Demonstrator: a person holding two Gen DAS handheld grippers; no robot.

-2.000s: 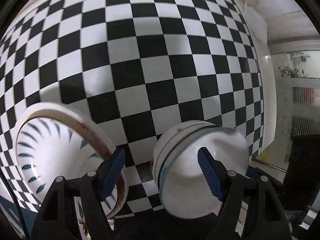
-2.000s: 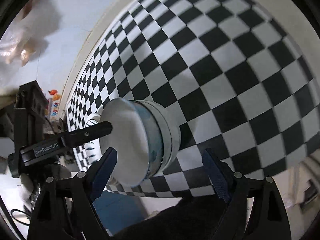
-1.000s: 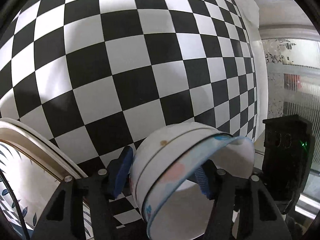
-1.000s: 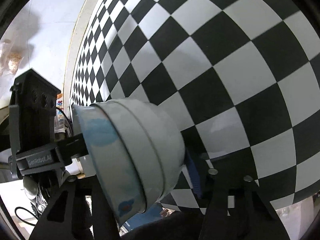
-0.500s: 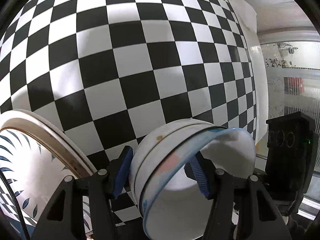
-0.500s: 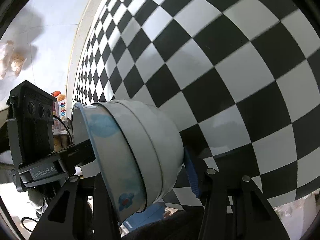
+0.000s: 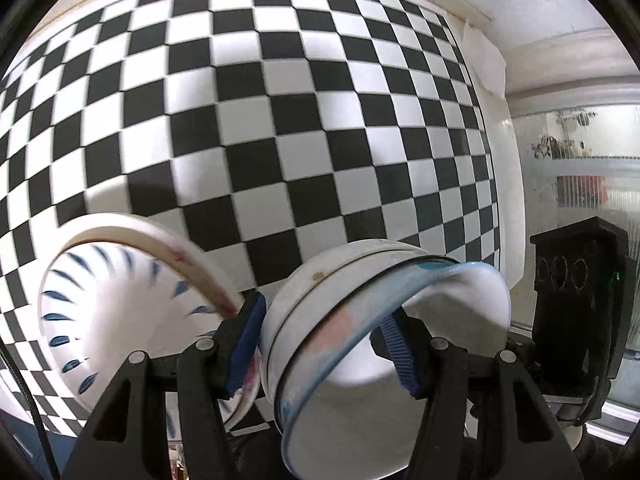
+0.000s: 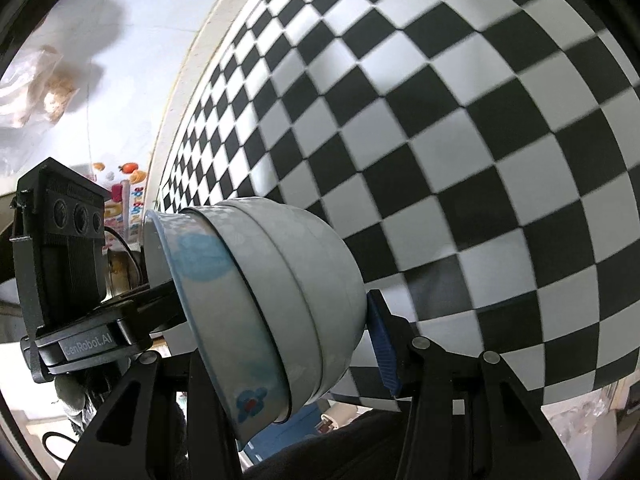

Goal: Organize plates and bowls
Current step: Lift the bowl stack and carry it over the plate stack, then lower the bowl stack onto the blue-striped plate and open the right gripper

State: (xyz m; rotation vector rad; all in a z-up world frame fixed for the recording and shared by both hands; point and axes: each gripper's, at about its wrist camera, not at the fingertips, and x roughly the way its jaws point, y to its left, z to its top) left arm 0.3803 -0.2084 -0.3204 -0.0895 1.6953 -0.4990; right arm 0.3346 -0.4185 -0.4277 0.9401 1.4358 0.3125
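A stack of nested white bowls (image 7: 320,312), the inner one blue-rimmed with pink and blue flowers, hangs tilted above the checkered table. My left gripper (image 7: 322,350) is shut on its wall, one blue pad (image 7: 246,340) outside and the other (image 7: 396,352) inside. From the opposite side my right gripper (image 8: 288,356) is shut on the same bowl stack (image 8: 272,300); its right pad (image 8: 382,344) presses the outside, and the other is hidden inside. A white plate with blue leaf marks (image 7: 120,312) lies on the table at lower left.
The black-and-white checkered tablecloth (image 7: 280,120) fills both views. A white wall edge and a frosted glass door (image 7: 580,200) stand at the right. The right gripper's black body (image 7: 576,308) and the left gripper's body (image 8: 60,240) sit close beside the bowls.
Both grippers have risen together with the bowl stack held between them, and the table has dropped away. More of the blue-leaf plate shows at lower left.
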